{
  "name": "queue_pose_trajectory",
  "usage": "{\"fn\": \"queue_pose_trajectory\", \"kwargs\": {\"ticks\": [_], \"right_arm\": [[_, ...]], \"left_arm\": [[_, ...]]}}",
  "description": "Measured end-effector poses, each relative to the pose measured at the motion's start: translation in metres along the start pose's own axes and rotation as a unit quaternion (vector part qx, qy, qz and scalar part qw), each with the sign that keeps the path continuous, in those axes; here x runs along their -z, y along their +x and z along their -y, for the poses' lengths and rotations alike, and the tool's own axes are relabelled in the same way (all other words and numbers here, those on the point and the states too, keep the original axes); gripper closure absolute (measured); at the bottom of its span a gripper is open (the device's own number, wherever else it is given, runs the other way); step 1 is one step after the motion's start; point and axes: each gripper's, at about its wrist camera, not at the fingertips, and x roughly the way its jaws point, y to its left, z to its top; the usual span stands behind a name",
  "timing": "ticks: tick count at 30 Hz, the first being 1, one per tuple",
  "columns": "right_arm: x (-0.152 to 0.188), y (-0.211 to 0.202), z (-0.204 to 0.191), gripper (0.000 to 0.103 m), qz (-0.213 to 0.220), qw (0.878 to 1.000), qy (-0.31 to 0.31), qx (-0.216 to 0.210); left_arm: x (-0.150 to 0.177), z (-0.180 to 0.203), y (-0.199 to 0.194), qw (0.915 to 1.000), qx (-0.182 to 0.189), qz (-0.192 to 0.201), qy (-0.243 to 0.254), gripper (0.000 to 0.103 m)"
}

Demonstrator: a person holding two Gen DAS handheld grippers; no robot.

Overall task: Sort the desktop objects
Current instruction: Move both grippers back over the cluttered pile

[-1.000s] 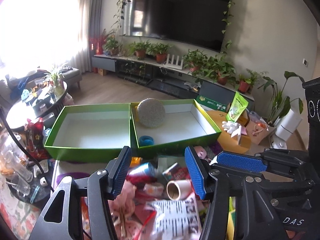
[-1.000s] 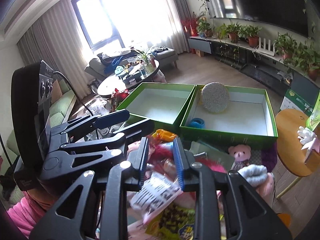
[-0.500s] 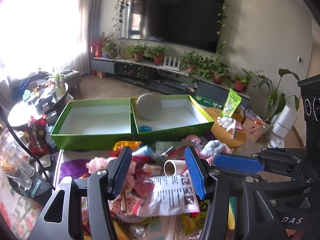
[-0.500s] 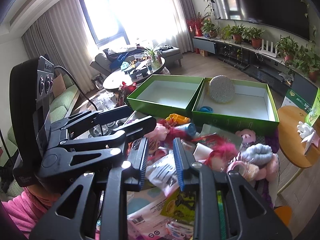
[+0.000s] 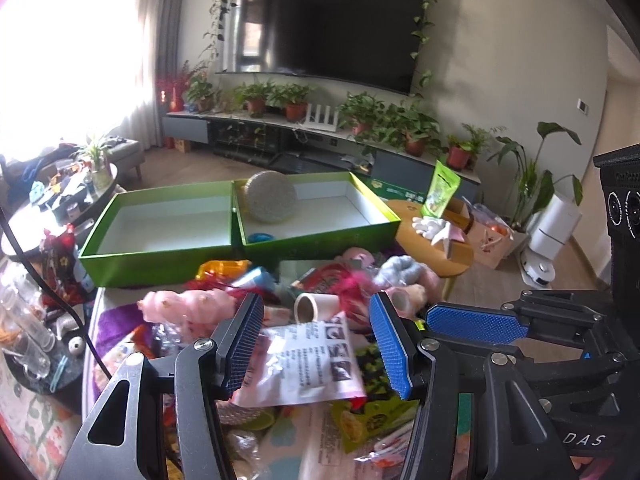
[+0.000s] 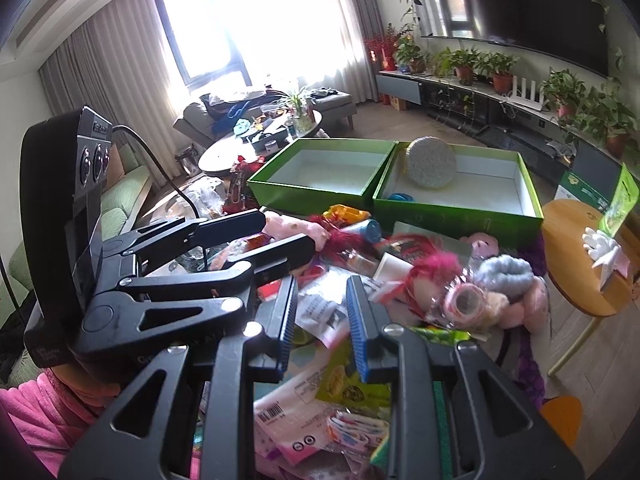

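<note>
Two green boxes stand side by side at the far edge of the table: the left box (image 5: 160, 236) (image 6: 320, 176) is empty, the right box (image 5: 320, 220) (image 6: 460, 196) holds a round grey sponge-like disc (image 5: 271, 197) (image 6: 431, 163) and a small blue ring (image 5: 260, 237). In front lies a pile of packets, plush toys and a white tube (image 5: 316, 306). My left gripper (image 5: 316, 340) is open above a white printed packet (image 5: 312, 360). My right gripper (image 6: 322, 320) is open and empty above the same pile; it shows at the right of the left wrist view (image 5: 472, 322).
A pink plush (image 5: 188, 304), a blue-grey plush (image 6: 506, 276) and a tape roll (image 6: 464, 300) lie in the pile. A round wooden side table (image 6: 580, 256) stands at the right. A glass coffee table (image 6: 256, 140) with clutter stands at the left. A TV unit with plants is behind.
Both grippers have drawn back and up from the boxes, so more of the pile shows. Both stay open and empty.
</note>
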Motion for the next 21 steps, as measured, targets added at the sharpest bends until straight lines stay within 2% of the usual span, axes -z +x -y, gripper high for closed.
{"fn": "queue_pose_trajectory", "kwargs": {"ticks": [12, 21], "right_arm": [[0.023, 0.000, 0.016, 0.073, -0.011, 1.000, 0.020, 0.001], [0.052, 0.011, 0.004, 0.073, -0.029, 0.999, 0.018, -0.015]], "left_arm": [[0.018, 0.012, 0.006, 0.9997, 0.005, -0.020, 0.009, 0.047], [0.053, 0.006, 0.001, 0.9993, -0.005, -0.035, 0.007, 0.047]]}}
